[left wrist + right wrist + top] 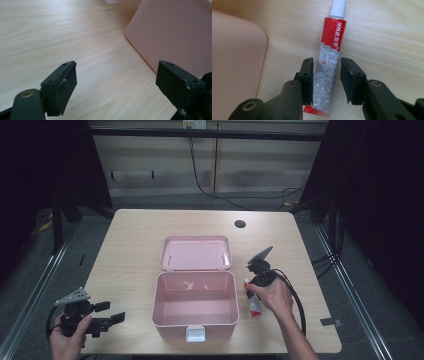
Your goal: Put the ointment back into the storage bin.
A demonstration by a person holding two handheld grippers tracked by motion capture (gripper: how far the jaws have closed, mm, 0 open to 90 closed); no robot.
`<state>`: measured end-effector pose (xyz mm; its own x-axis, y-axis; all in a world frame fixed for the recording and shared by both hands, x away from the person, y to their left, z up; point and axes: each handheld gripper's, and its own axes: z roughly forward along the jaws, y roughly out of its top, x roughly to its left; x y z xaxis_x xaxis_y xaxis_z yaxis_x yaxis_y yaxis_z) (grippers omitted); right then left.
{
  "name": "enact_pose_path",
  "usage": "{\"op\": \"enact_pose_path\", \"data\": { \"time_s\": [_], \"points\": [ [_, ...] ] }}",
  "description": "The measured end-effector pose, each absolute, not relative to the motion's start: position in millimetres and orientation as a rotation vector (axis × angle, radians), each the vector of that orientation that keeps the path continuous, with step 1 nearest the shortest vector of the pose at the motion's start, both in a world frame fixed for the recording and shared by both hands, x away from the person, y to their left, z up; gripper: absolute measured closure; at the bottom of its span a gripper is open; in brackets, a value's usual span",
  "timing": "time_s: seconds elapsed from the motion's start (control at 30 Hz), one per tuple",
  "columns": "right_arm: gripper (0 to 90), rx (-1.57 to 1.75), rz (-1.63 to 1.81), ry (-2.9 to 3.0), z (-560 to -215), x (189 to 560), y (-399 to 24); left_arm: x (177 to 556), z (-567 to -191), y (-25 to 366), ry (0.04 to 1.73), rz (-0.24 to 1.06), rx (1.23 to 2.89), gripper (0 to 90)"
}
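Two tongs at work — right tongs (326, 75) straddle the tube (329, 65), jaws not yet clamped; left tongs (116, 85) wait apart beside the empty box (196, 320).

Ointment tube (329, 62) carries the readable print on the table

The red band near the tube's white cap (338, 7) bears the white figures "999" followed by Chinese characters. On the silver body below, larger Chinese characters run lengthwise, and a small mark beside them appears to read "30g". The rest is too blurred to read.
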<state>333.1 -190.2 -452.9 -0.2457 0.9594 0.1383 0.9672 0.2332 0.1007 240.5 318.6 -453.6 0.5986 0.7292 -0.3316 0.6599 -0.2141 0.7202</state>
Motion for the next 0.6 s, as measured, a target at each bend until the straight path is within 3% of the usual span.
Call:
{"op": "enact_pose_path", "data": {
  "time_s": [0.6],
  "points": [
    [70.1,-1.889,-0.106,-2.489,-466.8,335.4,-176.9,241.0,-453.7,318.3,1.108,0.101,1.940,17.1]
  ]
}}
